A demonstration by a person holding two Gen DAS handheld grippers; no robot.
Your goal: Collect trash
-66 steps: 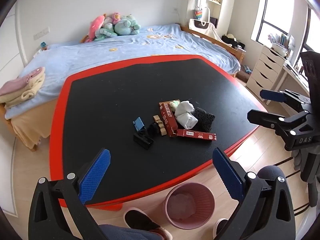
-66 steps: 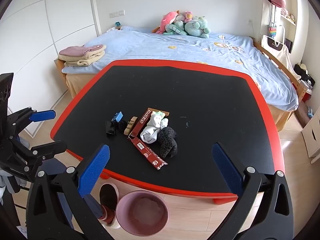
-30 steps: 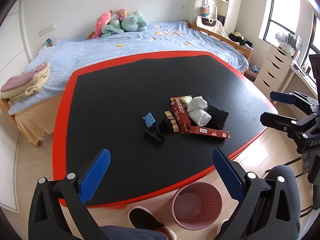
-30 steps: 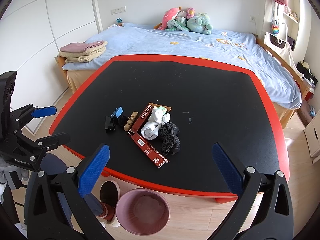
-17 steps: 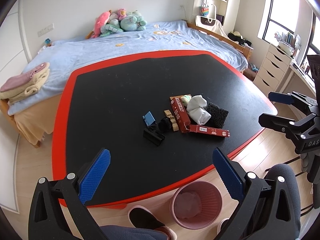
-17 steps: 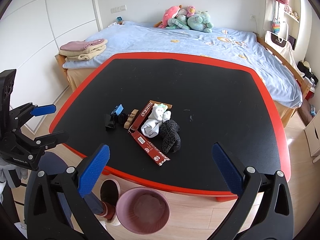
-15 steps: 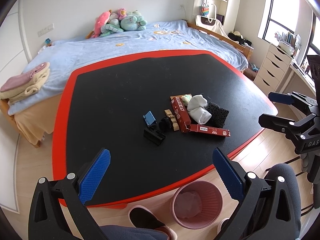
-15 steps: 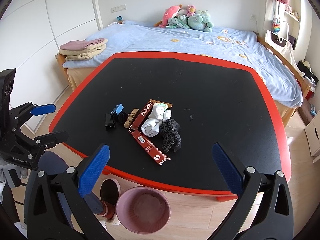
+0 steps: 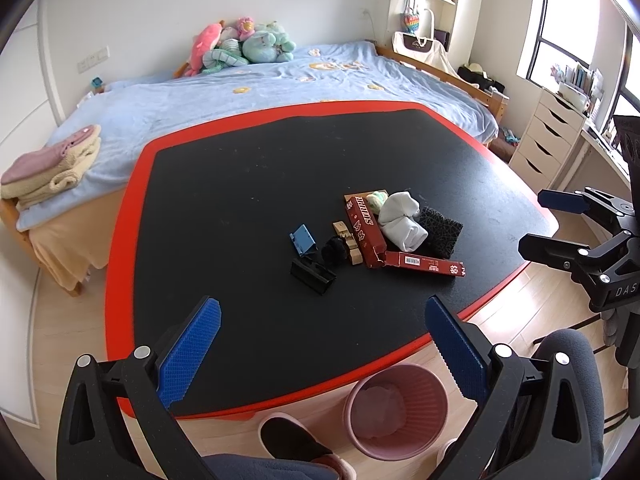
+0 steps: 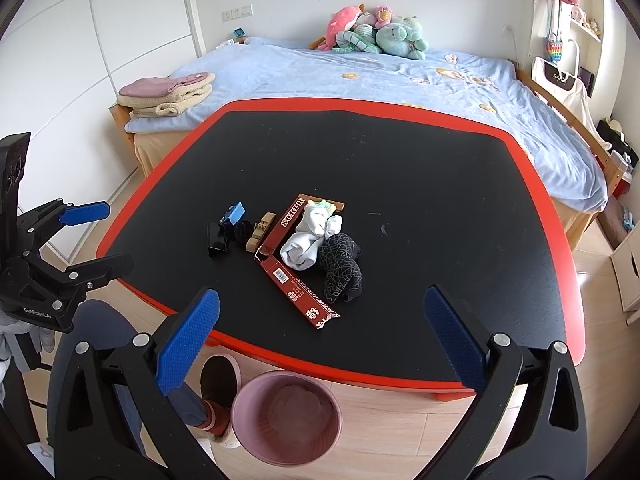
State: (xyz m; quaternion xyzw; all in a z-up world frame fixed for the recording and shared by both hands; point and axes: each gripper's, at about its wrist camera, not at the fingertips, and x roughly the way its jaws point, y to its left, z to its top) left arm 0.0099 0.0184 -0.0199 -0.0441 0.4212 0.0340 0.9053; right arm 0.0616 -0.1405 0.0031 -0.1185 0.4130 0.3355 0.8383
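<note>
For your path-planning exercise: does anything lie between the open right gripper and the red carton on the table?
Nothing visible does. The right gripper hangs open above the table's near edge, and bare black tabletop runs up to the red carton. The socks lie beside and beyond it.

The white sock covers the middle of the opened red carton, and part of the black mesh sock lies behind it; the small dark lump between the blue clip and the wooden pieces is too small to identify; the pink bin's contents are a pale blur; the left wrist view's lower edge cuts off the slipper.
</note>
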